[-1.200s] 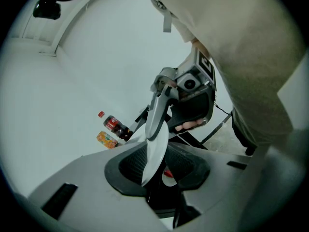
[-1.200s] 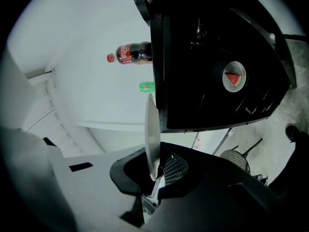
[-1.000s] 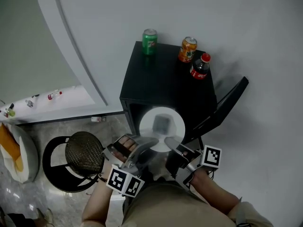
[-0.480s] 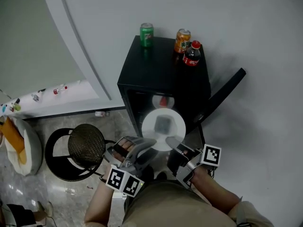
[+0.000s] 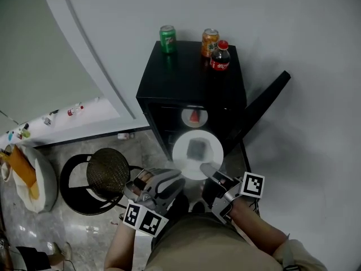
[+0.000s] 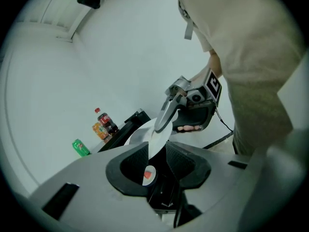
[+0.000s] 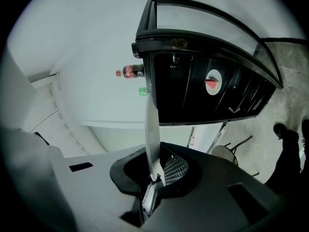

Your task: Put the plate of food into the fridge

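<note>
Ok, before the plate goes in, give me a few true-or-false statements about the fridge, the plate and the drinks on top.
1. The fridge door is open. True.
2. The plate rests on a shelf inside the fridge. False: it is held in front of the opening, with the right claw shut on its rim.
3. Three drinks stand on top of the fridge. True: a green can, an orange can and a cola bottle.
4. The fridge is empty inside. False: a second plate with a red piece on it is in there.
</note>
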`<state>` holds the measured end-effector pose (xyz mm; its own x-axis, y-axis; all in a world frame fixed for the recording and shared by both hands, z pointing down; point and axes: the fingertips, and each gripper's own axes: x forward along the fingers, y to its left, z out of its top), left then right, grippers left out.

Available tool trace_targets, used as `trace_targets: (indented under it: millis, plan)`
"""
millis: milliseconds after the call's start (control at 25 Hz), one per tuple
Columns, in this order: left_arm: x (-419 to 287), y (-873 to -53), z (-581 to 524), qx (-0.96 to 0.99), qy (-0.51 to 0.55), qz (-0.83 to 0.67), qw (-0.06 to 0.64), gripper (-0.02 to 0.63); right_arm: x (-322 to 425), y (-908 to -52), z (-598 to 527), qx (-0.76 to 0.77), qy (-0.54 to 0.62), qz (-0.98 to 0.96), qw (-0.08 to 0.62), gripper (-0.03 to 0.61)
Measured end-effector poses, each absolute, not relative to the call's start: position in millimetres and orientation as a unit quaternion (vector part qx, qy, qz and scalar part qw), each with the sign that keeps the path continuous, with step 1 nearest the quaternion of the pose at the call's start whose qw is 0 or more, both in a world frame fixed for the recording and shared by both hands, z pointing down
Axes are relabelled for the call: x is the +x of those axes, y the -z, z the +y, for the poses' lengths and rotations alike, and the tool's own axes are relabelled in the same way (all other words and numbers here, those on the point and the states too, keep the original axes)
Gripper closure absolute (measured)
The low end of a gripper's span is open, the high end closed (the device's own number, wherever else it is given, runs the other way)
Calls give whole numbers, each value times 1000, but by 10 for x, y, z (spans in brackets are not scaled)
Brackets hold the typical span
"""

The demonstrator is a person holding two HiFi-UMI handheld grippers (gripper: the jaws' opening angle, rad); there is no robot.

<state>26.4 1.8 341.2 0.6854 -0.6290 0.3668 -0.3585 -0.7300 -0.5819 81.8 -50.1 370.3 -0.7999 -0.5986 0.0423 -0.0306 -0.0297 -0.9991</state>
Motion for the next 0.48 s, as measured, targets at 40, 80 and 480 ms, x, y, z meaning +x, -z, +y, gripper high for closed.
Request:
trace_targets:
  millis: [40, 80, 480]
  plan:
    - [258, -3418, 33, -886, 282, 281, 237, 497, 832, -3716, -487, -237, 675, 666, 209, 545]
    - [249, -3418, 50, -887, 281, 284, 234, 499, 842, -3728, -469, -237, 674, 667, 209, 545]
    - [147, -3433, 147, -884, 268, 340, 177, 601, 965, -3939, -257, -238, 676, 669, 197, 545]
